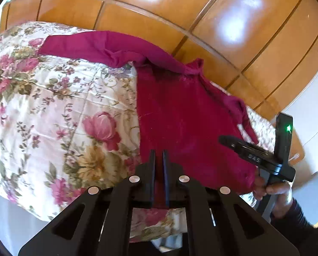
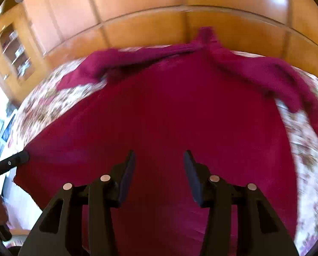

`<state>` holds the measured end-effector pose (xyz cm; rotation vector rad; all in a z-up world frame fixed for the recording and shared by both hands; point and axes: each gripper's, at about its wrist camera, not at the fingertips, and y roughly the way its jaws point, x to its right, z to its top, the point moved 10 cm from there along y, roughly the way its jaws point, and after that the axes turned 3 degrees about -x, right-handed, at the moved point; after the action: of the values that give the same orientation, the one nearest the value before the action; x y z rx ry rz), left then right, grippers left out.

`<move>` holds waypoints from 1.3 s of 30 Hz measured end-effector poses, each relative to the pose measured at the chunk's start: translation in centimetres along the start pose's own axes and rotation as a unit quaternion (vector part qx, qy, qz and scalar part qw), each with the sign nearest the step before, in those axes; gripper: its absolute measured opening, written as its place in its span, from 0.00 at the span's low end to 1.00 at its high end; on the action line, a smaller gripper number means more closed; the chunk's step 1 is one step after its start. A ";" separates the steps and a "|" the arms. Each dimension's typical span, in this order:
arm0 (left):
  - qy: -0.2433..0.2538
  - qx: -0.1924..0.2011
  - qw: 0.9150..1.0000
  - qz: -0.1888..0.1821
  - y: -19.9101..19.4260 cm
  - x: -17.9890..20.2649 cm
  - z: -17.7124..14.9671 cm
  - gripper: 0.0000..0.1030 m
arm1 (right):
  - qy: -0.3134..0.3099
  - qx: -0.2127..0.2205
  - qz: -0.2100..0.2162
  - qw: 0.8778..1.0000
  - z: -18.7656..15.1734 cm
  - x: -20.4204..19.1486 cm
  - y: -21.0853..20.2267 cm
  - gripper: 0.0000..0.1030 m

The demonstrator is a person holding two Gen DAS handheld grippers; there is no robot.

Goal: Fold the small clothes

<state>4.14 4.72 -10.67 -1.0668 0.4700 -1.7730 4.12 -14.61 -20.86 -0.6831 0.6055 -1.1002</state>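
holding the magenta shirt (image 1: 180, 115) hem pinched in the left gripper (image 1: 159, 152), bring the spread right gripper (image 2: 160, 156) onto the other corner evenly.

A shirt (image 1: 186, 115) lies spread on a quilt (image 1: 58, 111), its body running from the near edge toward the far side, with one sleeve (image 1: 90, 47) stretched out to the left along the far edge and the other bunched on the right. Behind the quilt stands a wooden wardrobe (image 1: 180, 6). The left gripper (image 1: 159, 155) sits at the shirt's near left corner, and the right gripper (image 2: 160, 160) hovers above the shirt's near middle.
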 end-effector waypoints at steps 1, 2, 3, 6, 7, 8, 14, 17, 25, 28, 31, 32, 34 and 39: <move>-0.012 -0.003 1.000 0.010 0.0 -1.2 0.1 0.06 | -0.003 -0.008 0.002 1.000 -0.3 -0.4 0.8 0.45; -0.031 0.003 0.999 0.027 -0.1 -3.0 0.4 0.10 | -0.001 -0.016 0.005 1.000 -0.7 -0.5 1.5 0.45; -0.052 0.013 0.998 0.044 -0.6 -4.9 1.0 0.24 | 0.001 -0.021 0.005 1.000 -1.1 -0.4 2.1 0.45; -0.075 0.050 0.991 0.098 -1.8 -9.2 3.5 0.45 | 0.008 -0.012 0.013 1.000 -1.9 0.2 2.2 0.46; -0.073 0.059 0.986 0.140 -2.0 -11.0 4.8 0.48 | 0.012 -0.011 0.017 1.000 -1.8 0.3 2.1 0.47; -0.074 0.065 0.980 0.173 -2.2 -12.9 6.1 0.49 | 0.016 -0.010 0.020 1.000 -1.7 0.4 2.0 0.47; -0.153 0.089 0.963 0.202 -1.3 -21.4 12.9 0.49 | 0.010 -0.003 0.017 1.000 -1.7 -0.2 2.2 0.60; -0.161 0.092 0.958 0.217 0.2 -24.3 16.7 0.49 | -0.001 -0.005 0.007 1.000 -1.7 -0.9 2.5 0.66; -0.152 0.040 0.960 0.234 6.3 -28.5 21.9 0.45 | -0.004 -0.020 0.001 1.000 -1.6 -1.1 3.0 0.69; -0.152 0.047 0.960 0.231 6.4 -28.3 22.3 0.13 | -0.005 -0.027 0.001 1.000 -1.7 -1.1 2.9 0.69; -0.160 0.101 0.954 0.235 3.1 -28.6 23.6 0.12 | -0.007 -0.030 0.003 1.000 -1.7 -1.1 2.9 0.70; -0.169 0.113 0.951 0.235 1.9 -28.7 23.6 0.12 | -0.008 -0.030 0.003 1.000 -1.7 -1.1 3.0 0.70; -0.199 0.142 0.940 0.239 -1.2 -30.2 23.9 0.11 | -0.009 -0.030 0.004 0.999 -1.7 -1.2 3.0 0.71; -0.217 0.179 0.923 0.263 -6.9 -31.9 23.7 0.11 | -0.009 -0.025 0.004 1.000 -1.7 -1.2 2.9 0.74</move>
<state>24.43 39.40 -7.33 -0.9251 0.1245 -1.0535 4.16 -12.92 -24.07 -0.7325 0.6222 -1.0725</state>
